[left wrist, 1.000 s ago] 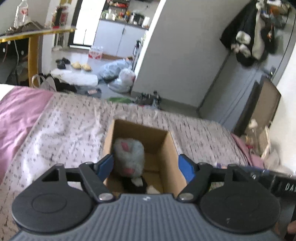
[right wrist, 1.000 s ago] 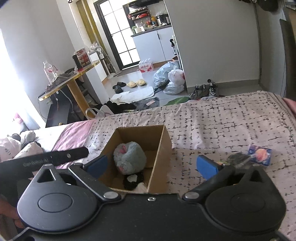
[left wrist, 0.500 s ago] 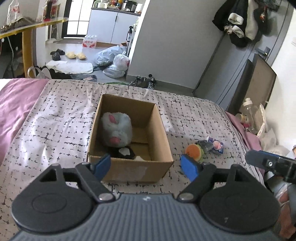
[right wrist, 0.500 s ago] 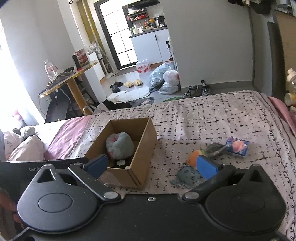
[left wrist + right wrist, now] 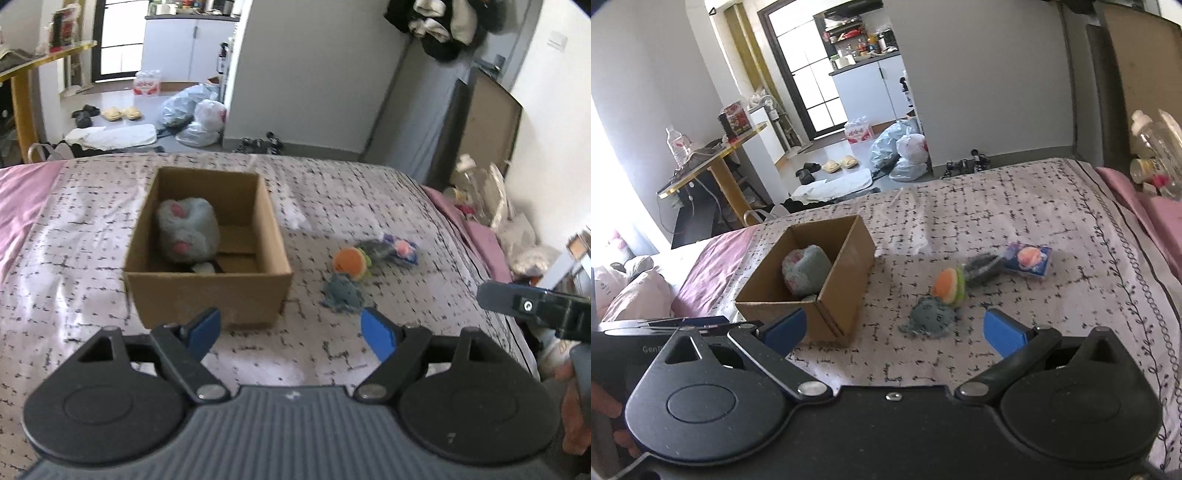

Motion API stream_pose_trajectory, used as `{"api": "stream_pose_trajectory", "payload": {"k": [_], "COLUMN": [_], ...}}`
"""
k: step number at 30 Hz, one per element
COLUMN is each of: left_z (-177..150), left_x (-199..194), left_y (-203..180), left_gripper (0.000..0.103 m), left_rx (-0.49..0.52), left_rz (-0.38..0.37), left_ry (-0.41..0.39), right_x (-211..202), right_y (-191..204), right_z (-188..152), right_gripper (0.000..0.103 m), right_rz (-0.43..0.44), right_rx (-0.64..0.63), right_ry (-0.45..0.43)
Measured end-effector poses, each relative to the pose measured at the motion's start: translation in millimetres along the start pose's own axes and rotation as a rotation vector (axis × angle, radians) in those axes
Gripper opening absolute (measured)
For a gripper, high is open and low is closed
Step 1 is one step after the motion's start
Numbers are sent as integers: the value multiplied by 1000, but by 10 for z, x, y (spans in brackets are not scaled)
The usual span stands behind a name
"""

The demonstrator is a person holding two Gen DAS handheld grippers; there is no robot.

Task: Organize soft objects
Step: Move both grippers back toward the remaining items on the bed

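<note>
Left wrist view: left gripper (image 5: 291,328) stood released above the patterned bedspread (image 5: 92,221); a grey-and-pink plush toy (image 5: 187,229) lay inside the open brown cardboard box (image 5: 207,295).

Right wrist view: right gripper (image 5: 894,328) released; blue packet (image 5: 1028,258) lettering illegible, possibly blur; orange-and-green plush burger (image 5: 948,288) lay beside the box.

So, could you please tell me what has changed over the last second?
Both grippers, left and right, have pulled back from the box, open and empty throughout. The grey plush stays inside; the burger toy and others stay on the bed.
</note>
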State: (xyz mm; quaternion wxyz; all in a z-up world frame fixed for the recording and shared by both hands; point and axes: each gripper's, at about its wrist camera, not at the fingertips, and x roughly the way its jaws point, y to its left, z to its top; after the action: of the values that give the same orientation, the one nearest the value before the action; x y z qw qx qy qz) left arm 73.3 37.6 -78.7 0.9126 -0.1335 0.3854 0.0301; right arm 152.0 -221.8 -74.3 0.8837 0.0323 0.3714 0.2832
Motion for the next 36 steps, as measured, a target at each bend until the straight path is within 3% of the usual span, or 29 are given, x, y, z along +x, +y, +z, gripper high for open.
{"api": "stream_pose_trajectory", "payload": {"k": [26,36], "left_z": [-1,110], "left_x": [299,547], "left_y": [-541,-677], "left_gripper": [82,82], "left_rx": [115,125], "left_rz": [-14,-5], "left_ry": [27,37], "right_x": [-24,173], "right_y": [-580,-822], "right_z": [-197,-99], "right_gripper": [102,90], "right_rz": [-33,-17], "right_rx": [146,232], "right_ry": [-12,6]}}
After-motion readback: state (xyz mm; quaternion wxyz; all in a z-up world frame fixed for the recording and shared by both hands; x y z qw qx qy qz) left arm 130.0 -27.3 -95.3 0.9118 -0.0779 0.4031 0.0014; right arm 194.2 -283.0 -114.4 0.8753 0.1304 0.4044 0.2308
